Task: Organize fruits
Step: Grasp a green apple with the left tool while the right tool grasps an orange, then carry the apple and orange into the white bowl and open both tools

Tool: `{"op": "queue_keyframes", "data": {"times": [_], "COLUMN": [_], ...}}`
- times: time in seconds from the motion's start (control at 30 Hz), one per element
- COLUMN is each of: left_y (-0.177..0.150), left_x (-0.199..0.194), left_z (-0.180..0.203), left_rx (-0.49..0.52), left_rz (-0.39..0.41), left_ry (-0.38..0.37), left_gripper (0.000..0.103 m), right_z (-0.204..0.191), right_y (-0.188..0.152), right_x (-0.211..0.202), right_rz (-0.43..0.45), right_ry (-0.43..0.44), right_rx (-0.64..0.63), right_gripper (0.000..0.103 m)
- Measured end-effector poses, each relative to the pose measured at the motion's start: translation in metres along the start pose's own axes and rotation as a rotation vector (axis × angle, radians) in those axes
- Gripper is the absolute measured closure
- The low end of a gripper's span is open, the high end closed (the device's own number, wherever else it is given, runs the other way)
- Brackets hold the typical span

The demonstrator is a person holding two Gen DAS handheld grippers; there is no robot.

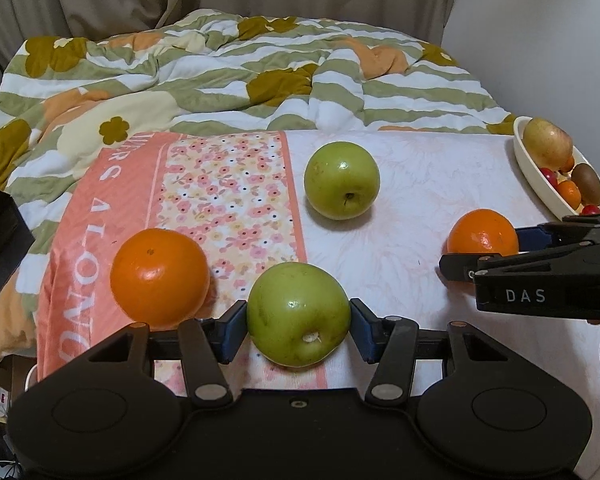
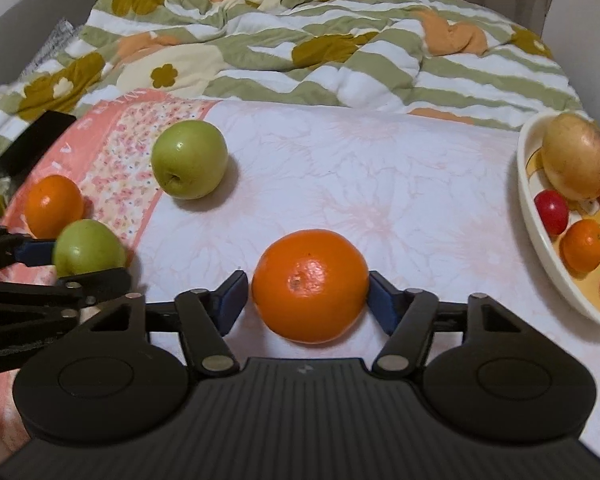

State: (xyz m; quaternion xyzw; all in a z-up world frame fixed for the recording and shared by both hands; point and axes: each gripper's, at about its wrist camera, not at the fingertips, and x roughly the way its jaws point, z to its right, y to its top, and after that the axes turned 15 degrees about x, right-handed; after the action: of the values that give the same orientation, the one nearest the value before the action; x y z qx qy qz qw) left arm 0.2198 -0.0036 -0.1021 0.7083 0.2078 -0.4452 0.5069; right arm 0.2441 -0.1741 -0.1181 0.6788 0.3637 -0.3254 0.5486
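My left gripper [image 1: 299,328] has its blue pads against both sides of a green apple [image 1: 298,313] that rests on the cloth; it also shows in the right wrist view [image 2: 88,249]. My right gripper [image 2: 308,298] has its pads against both sides of an orange [image 2: 310,285], also seen in the left wrist view [image 1: 483,233]. A second green apple [image 1: 341,179] [image 2: 189,159] lies further back. A second orange [image 1: 160,277] [image 2: 53,205] lies at the left. A cream oval dish [image 2: 540,248] [image 1: 528,164] at the right holds a yellow-red apple [image 2: 578,161], small oranges and red fruits.
The fruits lie on a white and pink floral cloth [image 2: 360,168] over a table. A crumpled striped flowered quilt [image 1: 220,64] lies behind it. A dark object [image 1: 0,240] sticks in at the left edge. Curtains hang at the back.
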Motion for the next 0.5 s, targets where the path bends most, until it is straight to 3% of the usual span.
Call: {"op": "queue_keyframes", "data": {"times": [0.5], "left_y": [-0.011], "left_x": [-0.053], "left_z": [0.007], "left_rx": [-0.006], "left_rz": [0.098], "left_ry": [0.025], "left_gripper": [0.045], "right_z": [-0.005], "right_y": [-0.008], "right_x": [-0.057], "right_rz": [0.083], "right_ry": [0.036], "right_rx": [0.029], "right_gripper": [0.028]}}
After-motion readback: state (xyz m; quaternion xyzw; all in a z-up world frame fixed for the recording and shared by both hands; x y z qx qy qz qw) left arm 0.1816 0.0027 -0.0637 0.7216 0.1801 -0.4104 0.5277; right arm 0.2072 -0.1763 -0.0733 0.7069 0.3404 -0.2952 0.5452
